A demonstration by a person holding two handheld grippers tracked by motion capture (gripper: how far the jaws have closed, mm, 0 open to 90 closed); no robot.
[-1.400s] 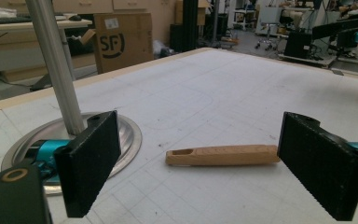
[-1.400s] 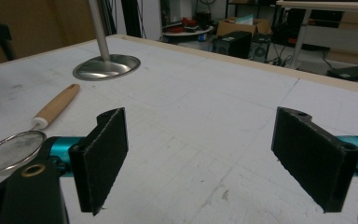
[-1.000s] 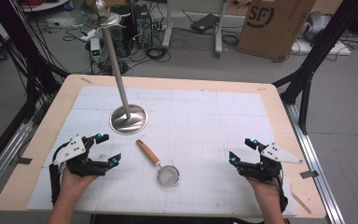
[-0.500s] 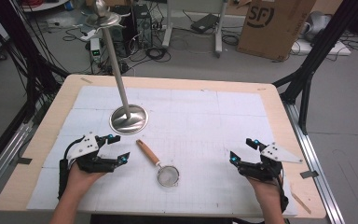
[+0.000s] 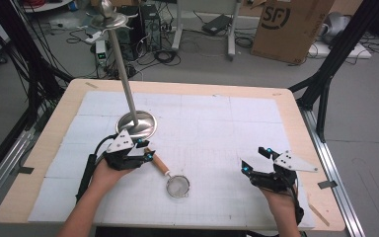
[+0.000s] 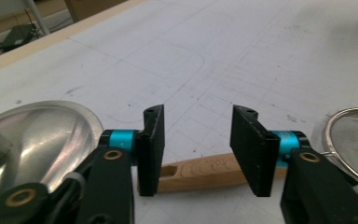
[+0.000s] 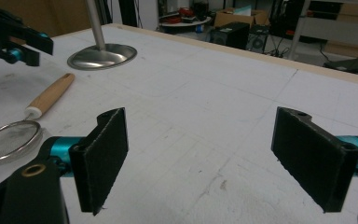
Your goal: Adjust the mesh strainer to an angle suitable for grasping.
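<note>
The left gripper (image 5: 145,150) has slid over the small wire-mesh strainer's wooden handle (image 6: 205,172), its jaws just narrowing but not yet pinching; the grab looks imminent. The right gripper (image 5: 255,159) stays spread wide.

L gripper (image 5: 147,149) reached strainer handle (image 5: 159,163) — jaws closing.

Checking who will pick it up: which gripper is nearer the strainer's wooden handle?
Left. The left gripper is over the wooden handle, jaws astride it and just closing, not yet gripping. The right gripper sits well off to the strainer's other side, open.
</note>
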